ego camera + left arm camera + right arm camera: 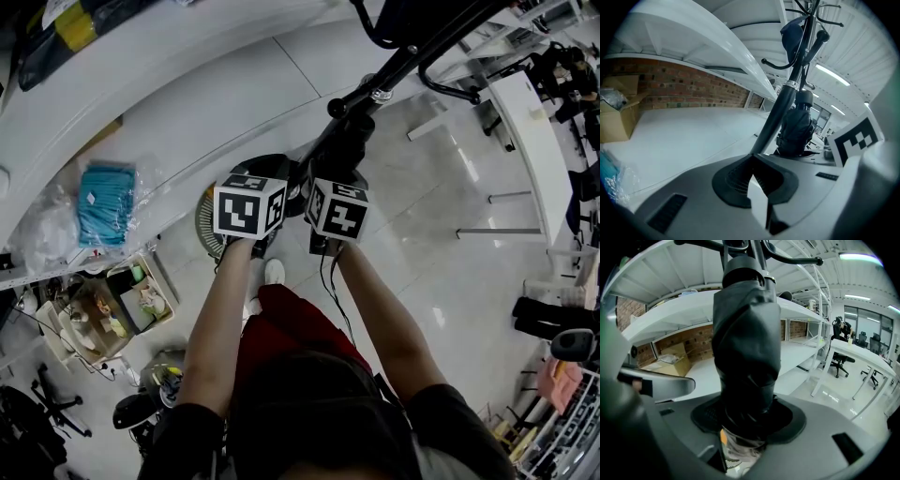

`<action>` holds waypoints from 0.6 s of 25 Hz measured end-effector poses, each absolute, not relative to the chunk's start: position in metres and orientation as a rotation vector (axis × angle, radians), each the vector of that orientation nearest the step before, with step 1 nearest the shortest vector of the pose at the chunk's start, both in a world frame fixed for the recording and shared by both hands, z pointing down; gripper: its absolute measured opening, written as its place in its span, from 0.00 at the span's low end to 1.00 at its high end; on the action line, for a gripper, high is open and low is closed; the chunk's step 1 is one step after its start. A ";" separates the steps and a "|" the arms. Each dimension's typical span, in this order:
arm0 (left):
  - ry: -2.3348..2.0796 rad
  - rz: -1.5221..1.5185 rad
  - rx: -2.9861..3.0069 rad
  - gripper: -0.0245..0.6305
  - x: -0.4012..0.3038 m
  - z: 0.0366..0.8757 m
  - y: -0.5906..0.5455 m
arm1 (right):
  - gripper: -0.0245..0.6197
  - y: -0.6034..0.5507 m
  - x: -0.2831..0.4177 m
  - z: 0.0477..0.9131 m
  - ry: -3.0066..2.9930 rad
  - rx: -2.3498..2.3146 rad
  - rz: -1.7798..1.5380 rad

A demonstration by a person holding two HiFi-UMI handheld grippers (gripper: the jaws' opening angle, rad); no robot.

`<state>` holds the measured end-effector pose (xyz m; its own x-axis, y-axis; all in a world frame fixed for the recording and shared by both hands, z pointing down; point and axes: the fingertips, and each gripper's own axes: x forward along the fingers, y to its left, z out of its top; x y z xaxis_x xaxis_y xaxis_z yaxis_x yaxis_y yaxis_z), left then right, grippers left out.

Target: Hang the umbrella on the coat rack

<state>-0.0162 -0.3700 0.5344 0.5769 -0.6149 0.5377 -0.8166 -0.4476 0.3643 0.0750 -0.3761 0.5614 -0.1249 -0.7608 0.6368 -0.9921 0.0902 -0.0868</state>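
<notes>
Umbrella (747, 348) at the coat rack (398, 66)!
Wide-set right tongs (747, 414) clamp the umbrella; left tongs (754, 161) pinch the pole (780, 108).

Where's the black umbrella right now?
The folded umbrella fills the middle of the right gripper view. It is held in the jaws of the right gripper, close beside the coat rack pole and not yet hung on a hook.

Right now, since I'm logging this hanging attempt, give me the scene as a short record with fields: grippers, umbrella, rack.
right gripper: shut on the folded black fabric umbrella
left gripper: jaws together, nothing between them
umbrella: close beside the black metal coat rack pole, below its curved hooks
hung: cannot tell from these views
</notes>
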 end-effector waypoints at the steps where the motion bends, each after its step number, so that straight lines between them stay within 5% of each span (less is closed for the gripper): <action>1: -1.142 0.445 2.210 0.05 -0.016 0.535 -0.371 | 0.38 -0.377 0.075 0.562 -1.950 1.719 0.713; 15: -1.182 0.503 2.189 0.05 -0.023 0.550 -0.373 | 0.39 -0.383 0.065 0.563 -2.068 1.677 0.705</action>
<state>-0.0227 -0.3732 0.5500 0.5330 -0.6198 0.5761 -0.8448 -0.4278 0.3214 0.0650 -0.3826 0.5631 -0.2119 -0.7837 0.5839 -0.9771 0.1597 -0.1403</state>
